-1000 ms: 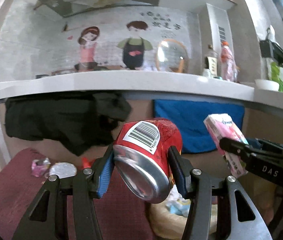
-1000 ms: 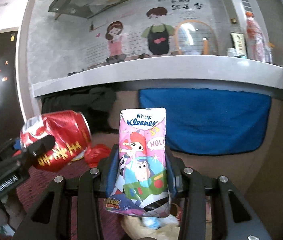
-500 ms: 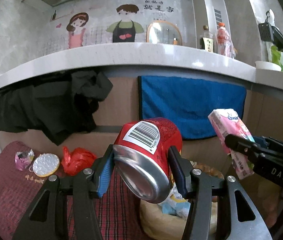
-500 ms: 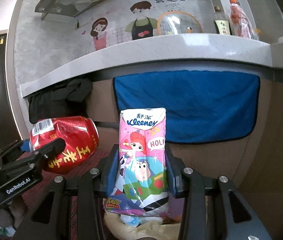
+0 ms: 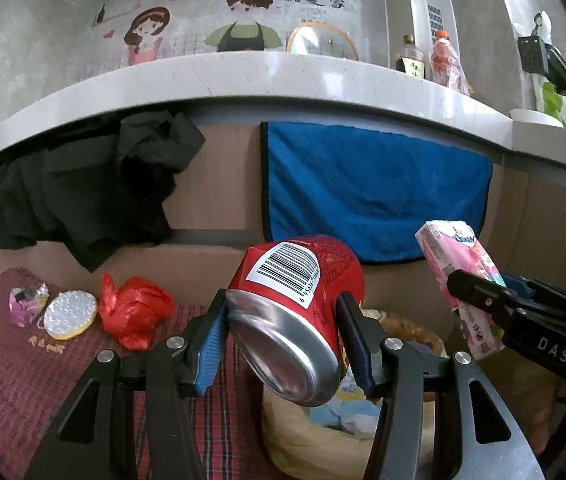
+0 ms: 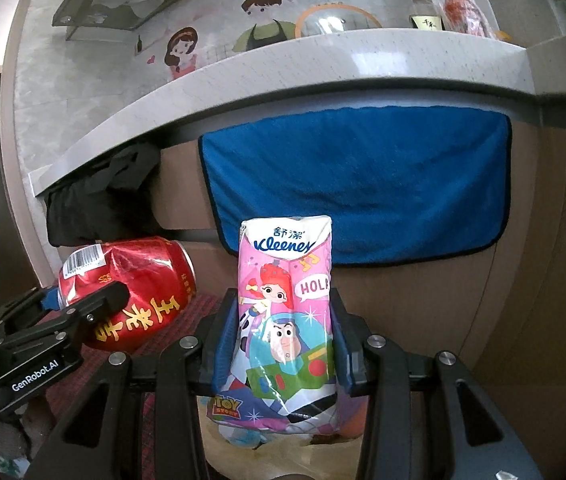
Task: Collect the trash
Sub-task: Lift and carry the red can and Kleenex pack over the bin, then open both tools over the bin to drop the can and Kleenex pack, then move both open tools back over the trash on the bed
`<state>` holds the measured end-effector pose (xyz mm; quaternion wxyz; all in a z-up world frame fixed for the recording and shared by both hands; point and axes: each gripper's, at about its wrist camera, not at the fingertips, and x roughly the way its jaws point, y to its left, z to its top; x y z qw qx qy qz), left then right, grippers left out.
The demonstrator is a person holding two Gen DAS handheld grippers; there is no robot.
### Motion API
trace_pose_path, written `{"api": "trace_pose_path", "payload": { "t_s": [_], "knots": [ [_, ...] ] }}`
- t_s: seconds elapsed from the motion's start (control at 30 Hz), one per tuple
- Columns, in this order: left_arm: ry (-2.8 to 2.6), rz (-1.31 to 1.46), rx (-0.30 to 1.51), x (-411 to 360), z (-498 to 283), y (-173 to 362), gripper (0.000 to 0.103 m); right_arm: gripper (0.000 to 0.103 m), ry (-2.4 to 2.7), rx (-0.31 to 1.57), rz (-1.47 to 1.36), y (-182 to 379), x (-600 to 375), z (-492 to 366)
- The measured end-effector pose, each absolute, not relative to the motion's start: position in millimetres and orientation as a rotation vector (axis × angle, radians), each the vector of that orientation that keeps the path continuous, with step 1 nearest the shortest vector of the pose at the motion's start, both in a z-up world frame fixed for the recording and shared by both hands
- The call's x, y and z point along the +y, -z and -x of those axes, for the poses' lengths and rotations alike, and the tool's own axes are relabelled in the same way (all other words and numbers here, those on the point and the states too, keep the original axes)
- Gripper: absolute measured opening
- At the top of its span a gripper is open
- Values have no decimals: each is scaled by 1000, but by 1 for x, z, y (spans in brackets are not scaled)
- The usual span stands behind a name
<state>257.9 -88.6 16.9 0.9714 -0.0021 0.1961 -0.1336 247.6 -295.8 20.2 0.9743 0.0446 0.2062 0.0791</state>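
Note:
My left gripper (image 5: 283, 312) is shut on a dented red can (image 5: 297, 304), its silver bottom turned toward the camera. The can hangs above a bin lined with a pale bag (image 5: 323, 440) that holds paper scraps. My right gripper (image 6: 283, 320) is shut on a pink Kleenex tissue pack (image 6: 285, 316) held upright over the same bag (image 6: 243, 452). In the left wrist view the tissue pack (image 5: 459, 264) and right gripper (image 5: 479, 300) sit to the right. In the right wrist view the can (image 6: 139, 284) and left gripper (image 6: 83, 304) sit to the left.
On a red plaid cloth (image 5: 11, 368) to the left lie a crumpled red bag (image 5: 135, 312), a round white-and-yellow pad (image 5: 70, 314) and a small pink wrapper (image 5: 27, 304). A blue towel (image 5: 375, 196) and dark clothes (image 5: 83, 192) hang under the grey counter (image 5: 243, 76).
Both grippers have sunk with their loads. The counter has risen in both views, and the bin bag and the trash on the plaid cloth have come further into sight.

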Motion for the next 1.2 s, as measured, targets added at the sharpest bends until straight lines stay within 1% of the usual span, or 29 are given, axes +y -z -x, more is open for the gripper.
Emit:
{"api": "trace_pose_path", "payload": {
  "t_s": [0.57,0.6,0.63,0.7,0.73,0.77,0.97,1.2],
  "knots": [
    [353,43,480,-104,-293,4,54,39,-148,462,-122,1,-312,-270],
    [382,57,492,-104,-299,6,54,41,-158,459,-122,2,-312,-272],
    [408,74,508,-103,-305,7,55,46,-154,469,-116,4,-312,-275],
    [441,127,551,-97,-315,11,60,46,-122,491,-114,9,-312,-280],
    [450,154,563,-92,-319,12,63,46,-116,506,-115,12,-313,-283],
    [458,177,570,-87,-321,11,64,46,-117,514,-116,13,-313,-285],
    [396,215,531,-52,-316,-4,64,46,-112,535,-84,10,-303,-282],
    [232,230,518,30,-301,-10,64,46,-155,514,-52,-9,-266,-272]
  ]
}}
